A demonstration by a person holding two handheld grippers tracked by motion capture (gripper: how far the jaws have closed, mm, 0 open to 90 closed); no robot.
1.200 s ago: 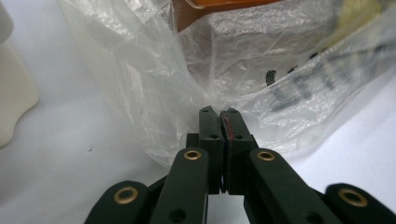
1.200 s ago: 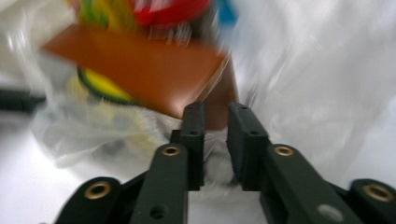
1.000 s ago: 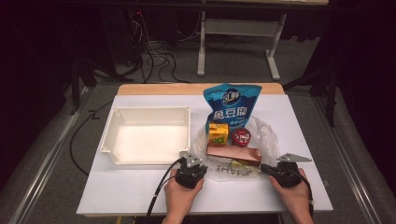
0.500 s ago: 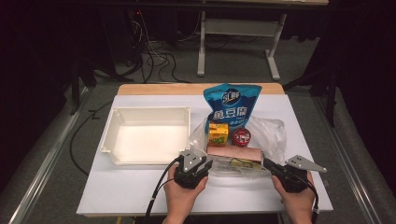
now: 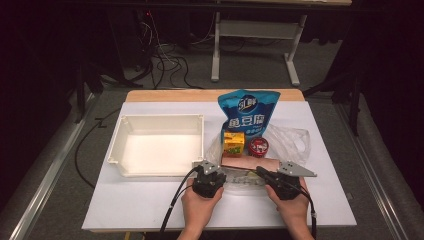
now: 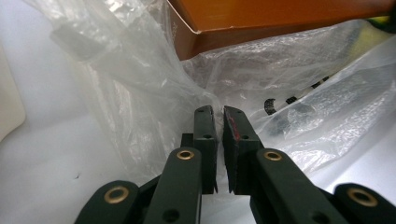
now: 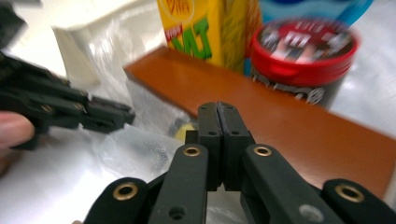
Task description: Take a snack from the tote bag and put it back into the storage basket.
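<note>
A clear plastic bag (image 5: 290,142) lies on the white table and holds a flat brown box (image 5: 250,163), a yellow juice carton (image 5: 233,142) and a red-lidded can (image 5: 258,147). A blue pouch (image 5: 248,112) stands behind them. My left gripper (image 5: 219,173) is at the bag's front left. Its jaws have just been closing, and in the left gripper view it (image 6: 218,112) shows a thin slit with the bag's film (image 6: 140,84) gathered at the tips, below the box (image 6: 280,14). My right gripper (image 5: 260,173) points left at the bag's front. It (image 7: 218,107) is shut, with no thing seen between the jaws, over the box (image 7: 289,126).
An empty white tray (image 5: 160,118) stands left of the bag, close to my left hand. Bare table (image 5: 125,205) runs along the front edge. In the right gripper view the carton (image 7: 205,28), the can (image 7: 303,56) and the left gripper (image 7: 126,114) lie ahead.
My right hand drifted out to the right, then came back left to the bag's front. The left gripper turned a little at the bag's edge and sits about where it was.
</note>
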